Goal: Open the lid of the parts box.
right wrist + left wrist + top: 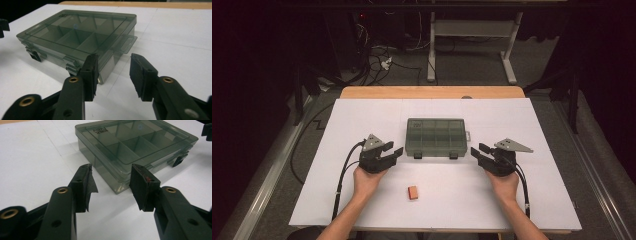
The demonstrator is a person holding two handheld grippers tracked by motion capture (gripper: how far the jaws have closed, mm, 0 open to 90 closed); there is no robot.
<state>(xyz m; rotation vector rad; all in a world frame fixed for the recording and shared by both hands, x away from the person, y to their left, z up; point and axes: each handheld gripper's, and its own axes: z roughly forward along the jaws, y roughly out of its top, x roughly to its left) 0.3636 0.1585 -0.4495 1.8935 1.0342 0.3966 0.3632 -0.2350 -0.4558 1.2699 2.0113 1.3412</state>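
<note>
The closed, smoke-grey transparent plastic compartment box point(436, 137), its visible compartments empty, lies mid-surface on the white surface point(362, 115), flanked by the left tongs point(395, 149) and right tongs point(477, 150), each hand-held low, aimed at a near corner, partly open and gripping nothing.

text: raised lettering on the lid of the smoky plastic compartment box point(135, 147), near one corner | seen upside down, too small and faint to read for sure | other readable text: none
</note>
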